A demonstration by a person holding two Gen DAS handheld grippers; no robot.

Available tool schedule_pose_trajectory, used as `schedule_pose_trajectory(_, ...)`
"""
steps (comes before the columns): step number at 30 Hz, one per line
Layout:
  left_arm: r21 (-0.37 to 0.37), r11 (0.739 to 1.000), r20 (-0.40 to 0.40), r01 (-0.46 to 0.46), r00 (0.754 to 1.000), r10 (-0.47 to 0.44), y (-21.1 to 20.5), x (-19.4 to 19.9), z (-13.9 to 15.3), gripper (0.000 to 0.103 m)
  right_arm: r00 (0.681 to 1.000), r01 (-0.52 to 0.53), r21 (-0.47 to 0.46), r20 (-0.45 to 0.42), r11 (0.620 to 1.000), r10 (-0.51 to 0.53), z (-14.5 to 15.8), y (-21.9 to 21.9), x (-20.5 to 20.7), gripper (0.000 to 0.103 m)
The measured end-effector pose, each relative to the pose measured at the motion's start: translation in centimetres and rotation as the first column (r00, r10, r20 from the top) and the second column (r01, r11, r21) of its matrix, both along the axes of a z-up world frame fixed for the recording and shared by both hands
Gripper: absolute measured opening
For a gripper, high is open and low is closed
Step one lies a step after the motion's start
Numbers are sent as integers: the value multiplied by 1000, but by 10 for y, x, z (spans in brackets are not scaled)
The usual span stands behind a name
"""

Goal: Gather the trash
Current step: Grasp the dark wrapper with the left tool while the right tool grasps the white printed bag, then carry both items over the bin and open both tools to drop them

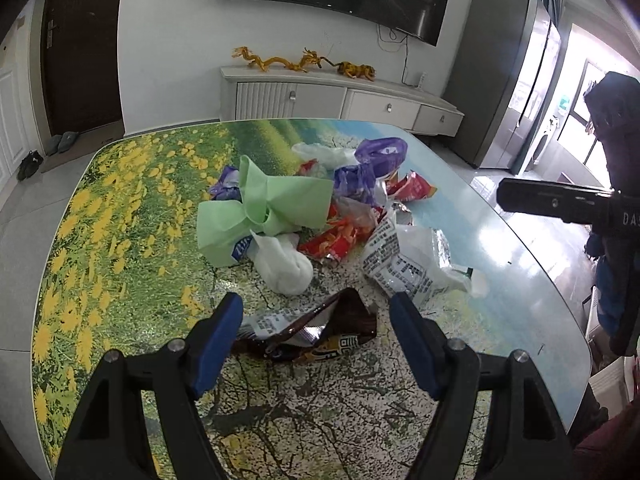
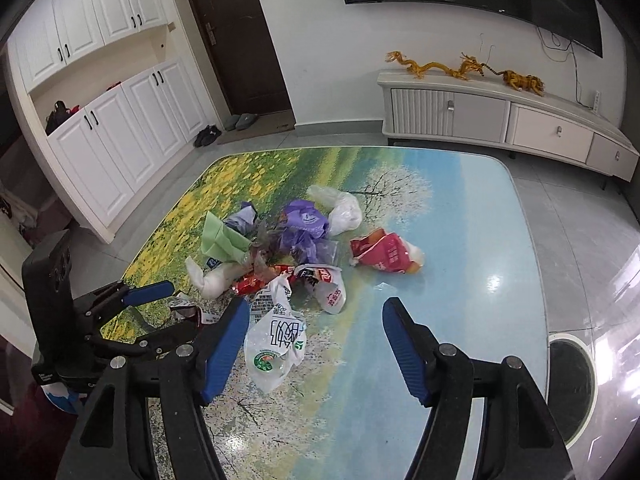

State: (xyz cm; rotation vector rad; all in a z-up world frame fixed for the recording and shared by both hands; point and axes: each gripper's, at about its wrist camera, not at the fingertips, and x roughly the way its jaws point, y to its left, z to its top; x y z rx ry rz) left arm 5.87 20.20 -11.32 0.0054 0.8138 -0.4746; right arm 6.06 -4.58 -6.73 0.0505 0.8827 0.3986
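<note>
A heap of trash lies mid-table: a light green bag (image 1: 264, 208), purple bags (image 1: 376, 160), red snack wrappers (image 1: 336, 240), a white knotted bag (image 1: 286, 266) and a printed white wrapper (image 1: 396, 264). My left gripper (image 1: 316, 310) is open, its jaws standing either side of a dark brown wrapper (image 1: 316, 332) lying flat on the table. My right gripper (image 2: 314, 314) is open and empty above the table's near side, with the white printed bag (image 2: 276, 344) by its left finger. A red wrapper (image 2: 386, 256) lies apart to the right. The left gripper (image 2: 148, 294) shows in the right view.
The table (image 1: 120, 208) has a glossy flower-landscape top. A round white bin with a black liner (image 2: 570, 380) stands on the floor at the table's right edge. A white TV cabinet (image 2: 500, 116) stands at the far wall. White cupboards (image 2: 120, 128) stand to the left.
</note>
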Motion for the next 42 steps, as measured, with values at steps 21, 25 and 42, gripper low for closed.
schedule_pose_trajectory(21,-81,993,-95,-88,992,80,20,-14,-19,38,984,-69,23,-163,997,72,-62,34,26,58)
schedule_pose_trajectory(25,-83,990,-96,-118,989,110,21,-22,-19,36,982,-94,53,-162,994,102,-60,35,22,42)
schedule_pose_trajectory(42,-177,951,-84,-253,967,242,32,-62,7,33,985,-132,114,-92,985,143,-44,9,-19,29)
